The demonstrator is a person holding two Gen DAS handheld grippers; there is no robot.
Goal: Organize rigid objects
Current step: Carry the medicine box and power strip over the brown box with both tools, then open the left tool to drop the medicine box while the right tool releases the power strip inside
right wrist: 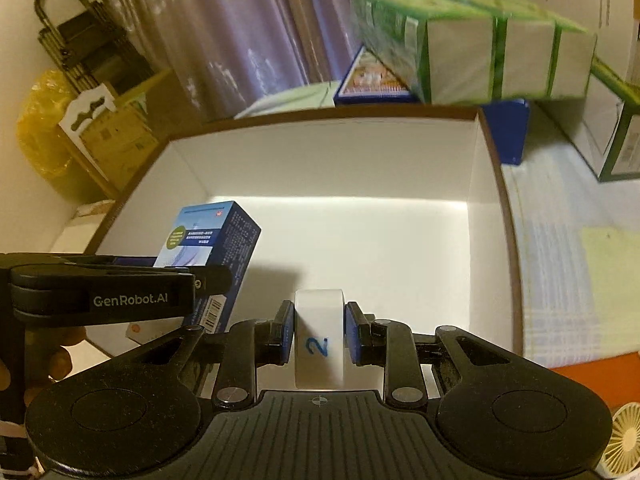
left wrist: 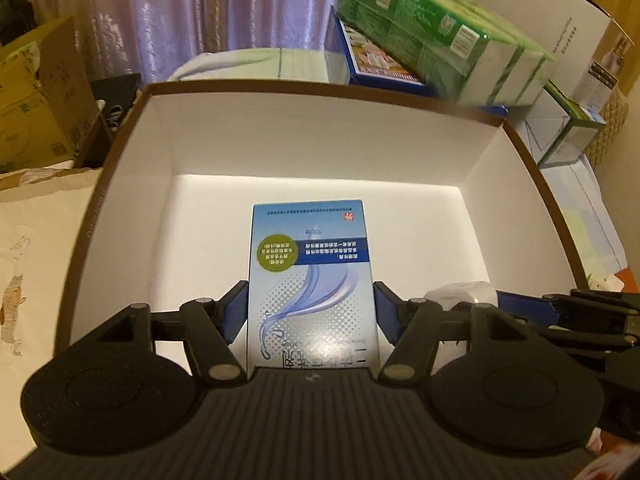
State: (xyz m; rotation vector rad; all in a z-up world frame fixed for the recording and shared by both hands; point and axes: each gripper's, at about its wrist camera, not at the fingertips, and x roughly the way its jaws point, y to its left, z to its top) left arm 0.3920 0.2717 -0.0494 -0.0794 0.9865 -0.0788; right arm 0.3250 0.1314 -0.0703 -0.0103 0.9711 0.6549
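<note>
Your blue carton (left wrist: pixel 310 280) sits between the jaws of your left gripper (left wrist: pixel 310 316), closed on its sides, long axis pointing straight ahead over the floor of the open white box (left wrist: pixel 320 140). Your right gripper (right wrist: pixel 318 334) pinches one white object marked "2" (right wrist: pixel 319 336), just right of the carton, also over the box. One carton, one white piece, one box; each must go downward to land.
</note>
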